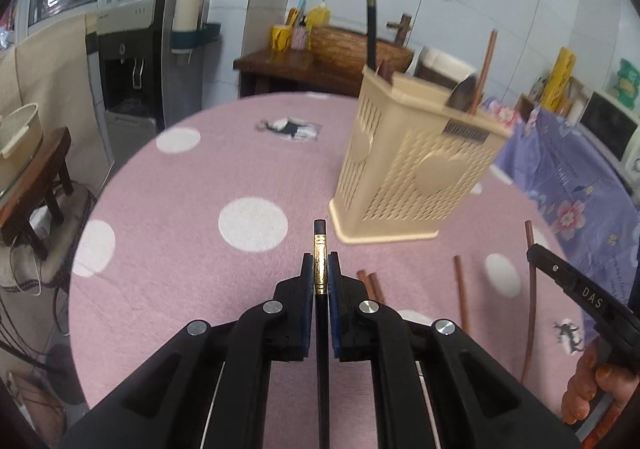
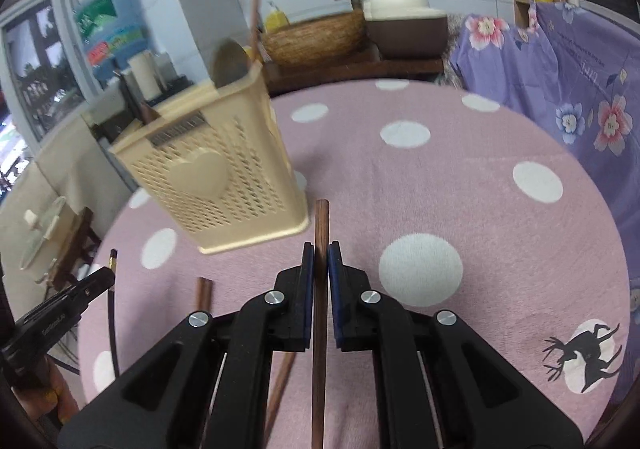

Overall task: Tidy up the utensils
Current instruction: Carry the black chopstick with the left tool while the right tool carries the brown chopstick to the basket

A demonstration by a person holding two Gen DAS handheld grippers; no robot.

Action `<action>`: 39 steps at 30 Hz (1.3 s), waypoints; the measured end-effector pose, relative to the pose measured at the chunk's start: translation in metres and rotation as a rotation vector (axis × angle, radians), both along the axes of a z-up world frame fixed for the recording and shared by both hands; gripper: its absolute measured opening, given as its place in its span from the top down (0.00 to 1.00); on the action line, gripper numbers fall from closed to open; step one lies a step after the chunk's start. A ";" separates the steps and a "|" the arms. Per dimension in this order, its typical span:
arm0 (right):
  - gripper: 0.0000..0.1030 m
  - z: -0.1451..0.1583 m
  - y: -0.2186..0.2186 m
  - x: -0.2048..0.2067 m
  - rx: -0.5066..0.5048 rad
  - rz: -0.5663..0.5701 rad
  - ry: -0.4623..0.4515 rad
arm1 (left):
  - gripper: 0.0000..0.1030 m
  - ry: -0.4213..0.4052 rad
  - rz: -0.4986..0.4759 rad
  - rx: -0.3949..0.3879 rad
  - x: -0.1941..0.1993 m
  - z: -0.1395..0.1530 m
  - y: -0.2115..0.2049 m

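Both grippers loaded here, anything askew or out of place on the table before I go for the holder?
Only loose brown chopsticks lying scattered on the pink tablecloth in front of the beige holder. The holder stands upright. Left gripper clamps a black chopstick, right gripper a brown one.

Black gold-banded chopstick: rear end runs under left hand-held gripper body, cut by btm edge.
Brown wooden chopstick: same, lower length lost between right hand-held gripper arms, cut at btm.
Beige perforated plastic utensil holder: motion-blurred; contents' lower parts hidden inside; compartments can't tell.
Metal spoon in holder: blurred, only bowl shows.
Person's hand: cut by rt edge.
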State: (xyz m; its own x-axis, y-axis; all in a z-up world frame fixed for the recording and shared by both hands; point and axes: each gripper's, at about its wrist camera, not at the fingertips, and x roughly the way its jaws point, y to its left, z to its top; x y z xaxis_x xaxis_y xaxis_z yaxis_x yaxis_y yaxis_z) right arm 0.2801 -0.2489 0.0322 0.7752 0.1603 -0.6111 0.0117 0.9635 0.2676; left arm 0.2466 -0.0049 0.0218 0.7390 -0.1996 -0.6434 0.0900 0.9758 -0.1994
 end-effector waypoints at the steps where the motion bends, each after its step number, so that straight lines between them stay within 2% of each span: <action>1: 0.92 0.008 -0.001 -0.008 0.005 0.010 -0.025 | 0.92 -0.025 -0.007 -0.014 -0.007 0.009 0.003; 7: 0.93 0.055 -0.006 -0.050 0.031 0.066 -0.167 | 0.92 -0.150 -0.023 -0.052 -0.037 0.055 0.011; 12: 0.93 0.079 -0.001 -0.073 0.028 0.103 -0.227 | 0.92 -0.231 -0.025 -0.053 -0.054 0.080 0.014; 31: 0.93 0.097 0.015 -0.074 0.015 0.149 -0.256 | 0.93 -0.259 -0.036 -0.085 -0.050 0.092 0.021; 39: 0.93 0.129 0.016 -0.053 0.004 0.165 -0.273 | 0.93 -0.285 -0.081 -0.105 -0.034 0.122 0.016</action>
State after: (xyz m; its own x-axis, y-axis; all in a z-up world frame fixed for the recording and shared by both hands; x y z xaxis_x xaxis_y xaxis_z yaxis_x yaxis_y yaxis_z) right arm 0.2267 -0.2328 0.1608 0.8737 0.2992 -0.3835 -0.2170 0.9454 0.2432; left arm 0.2127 0.0113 0.1438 0.8657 -0.3197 -0.3852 0.2336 0.9386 -0.2539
